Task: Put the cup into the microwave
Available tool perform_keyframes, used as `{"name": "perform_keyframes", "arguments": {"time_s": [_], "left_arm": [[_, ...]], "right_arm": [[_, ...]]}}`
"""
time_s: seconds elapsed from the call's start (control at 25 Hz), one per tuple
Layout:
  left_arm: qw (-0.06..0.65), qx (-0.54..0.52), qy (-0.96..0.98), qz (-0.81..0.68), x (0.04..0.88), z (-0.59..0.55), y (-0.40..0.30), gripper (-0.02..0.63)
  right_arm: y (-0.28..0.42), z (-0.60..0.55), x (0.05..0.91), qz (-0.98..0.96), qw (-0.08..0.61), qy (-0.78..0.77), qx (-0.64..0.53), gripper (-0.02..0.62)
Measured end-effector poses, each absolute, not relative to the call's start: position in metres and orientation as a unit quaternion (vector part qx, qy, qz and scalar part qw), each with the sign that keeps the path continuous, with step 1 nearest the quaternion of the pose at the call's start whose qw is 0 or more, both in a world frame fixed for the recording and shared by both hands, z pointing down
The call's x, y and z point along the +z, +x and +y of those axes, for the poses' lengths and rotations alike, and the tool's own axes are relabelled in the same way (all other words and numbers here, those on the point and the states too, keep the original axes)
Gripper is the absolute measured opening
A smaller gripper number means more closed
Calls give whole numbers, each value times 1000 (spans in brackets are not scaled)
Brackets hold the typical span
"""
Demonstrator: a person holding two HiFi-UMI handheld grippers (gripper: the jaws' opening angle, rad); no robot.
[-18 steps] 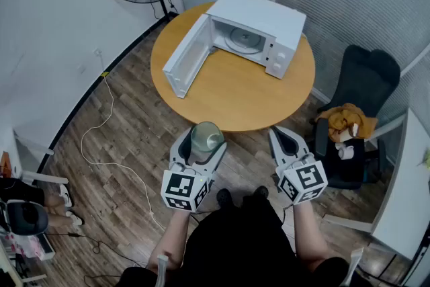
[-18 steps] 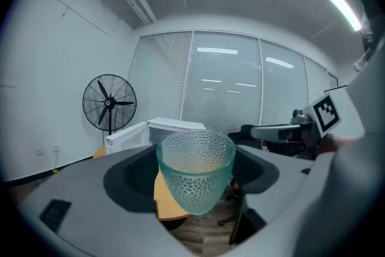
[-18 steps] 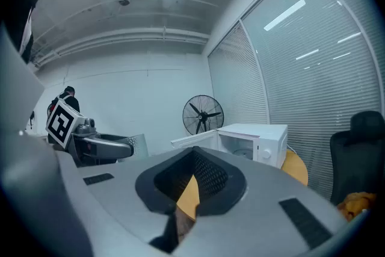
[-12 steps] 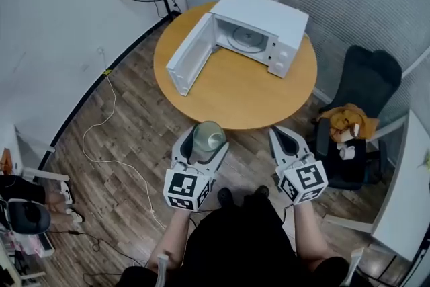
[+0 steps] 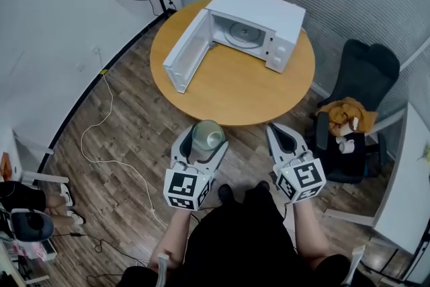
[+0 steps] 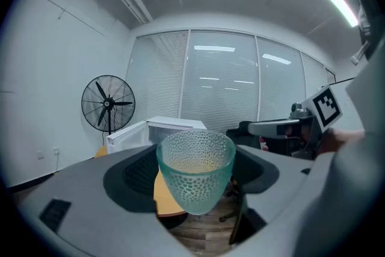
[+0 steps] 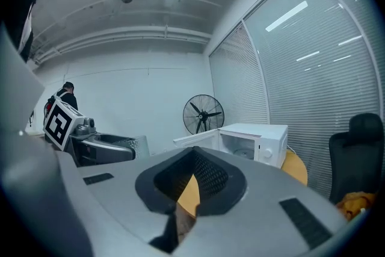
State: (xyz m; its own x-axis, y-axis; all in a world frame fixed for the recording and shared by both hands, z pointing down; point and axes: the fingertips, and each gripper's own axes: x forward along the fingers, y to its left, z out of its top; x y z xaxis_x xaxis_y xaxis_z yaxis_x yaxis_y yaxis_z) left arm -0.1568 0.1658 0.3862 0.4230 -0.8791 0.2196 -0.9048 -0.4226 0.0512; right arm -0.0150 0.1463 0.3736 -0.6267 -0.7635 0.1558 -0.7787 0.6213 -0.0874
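Left gripper view: the left gripper (image 6: 195, 150) clasps a dimpled, tapered, pale-green glass cup (image 6: 195, 180); the right gripper (image 7: 192, 156) is closed.

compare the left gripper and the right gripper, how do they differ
The left gripper has its fingers spread wide, gripping a dimpled pale green glass cup; the right gripper's fingers meet at the tips with nothing between them. Both are grey and point toward the round wooden table.

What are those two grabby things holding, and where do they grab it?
The left gripper holds the bumpy pale green glass cup by its two sides, upright. The right gripper is shut and holds nothing.
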Motion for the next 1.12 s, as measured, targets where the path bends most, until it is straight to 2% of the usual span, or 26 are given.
{"name": "perform_keyframes", "arguments": {"time_s": [0.48, 1.12], "left_arm": [[92, 96, 844, -520, 404, 149, -140, 367], [87, 112, 817, -559, 398, 54, -91, 367]], "right_arm": [[-6, 135, 387, -903, 56, 416, 88, 9], [32, 28, 380, -929, 52, 357, 78, 9]]}}
